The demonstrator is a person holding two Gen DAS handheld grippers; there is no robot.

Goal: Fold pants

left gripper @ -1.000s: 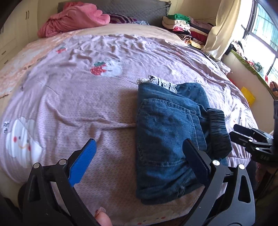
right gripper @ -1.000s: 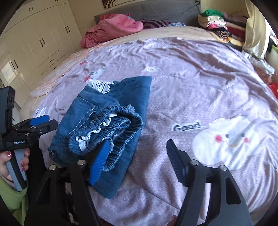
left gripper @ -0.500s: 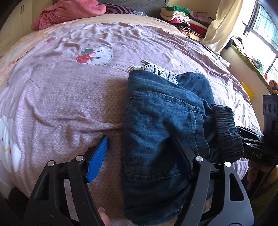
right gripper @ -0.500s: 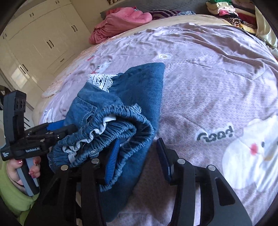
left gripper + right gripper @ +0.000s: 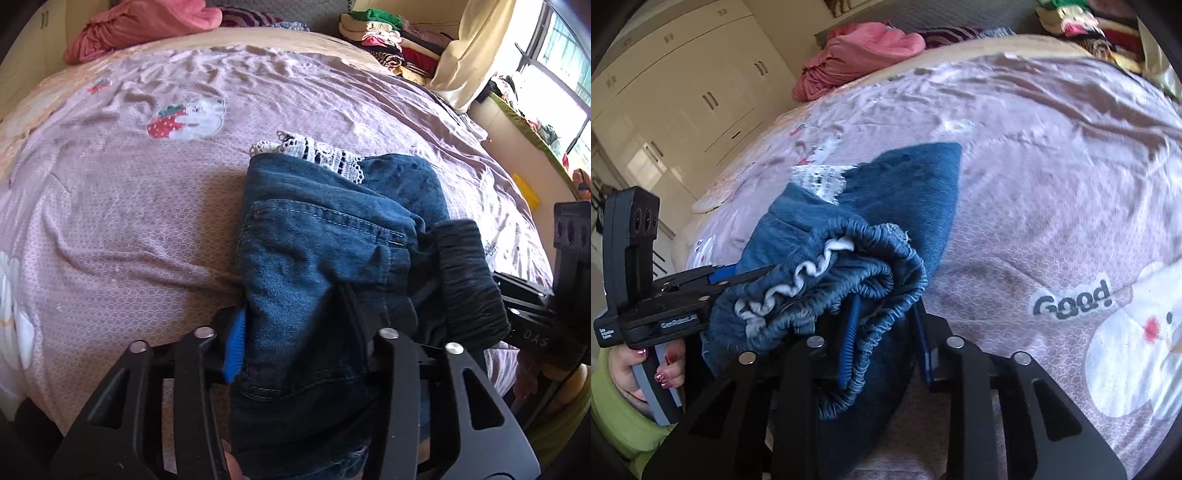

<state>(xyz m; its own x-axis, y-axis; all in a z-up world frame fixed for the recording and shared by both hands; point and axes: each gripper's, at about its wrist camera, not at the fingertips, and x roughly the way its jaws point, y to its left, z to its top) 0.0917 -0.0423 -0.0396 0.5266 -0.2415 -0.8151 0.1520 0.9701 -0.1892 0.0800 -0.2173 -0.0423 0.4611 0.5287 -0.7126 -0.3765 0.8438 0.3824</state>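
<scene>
Pants (image 5: pixel 317 258), folded denim, lie near the front edge of the bed (image 5: pixel 129 229). Left gripper (image 5: pixel 295 325): jaws closing, denim bunched between them. Right gripper (image 5: pixel 886 328): jaws closing on the elastic waistband (image 5: pixel 849 273), fabric pinched between both pads.

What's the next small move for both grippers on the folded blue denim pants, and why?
Probably finish closing, then lift together. The left gripper straddles the near edge of the folded blue denim pants, and the right gripper straddles the elastic waistband. Both jaws are closing with denim between them. The bundle lies on the mauve patterned bedspread.
</scene>
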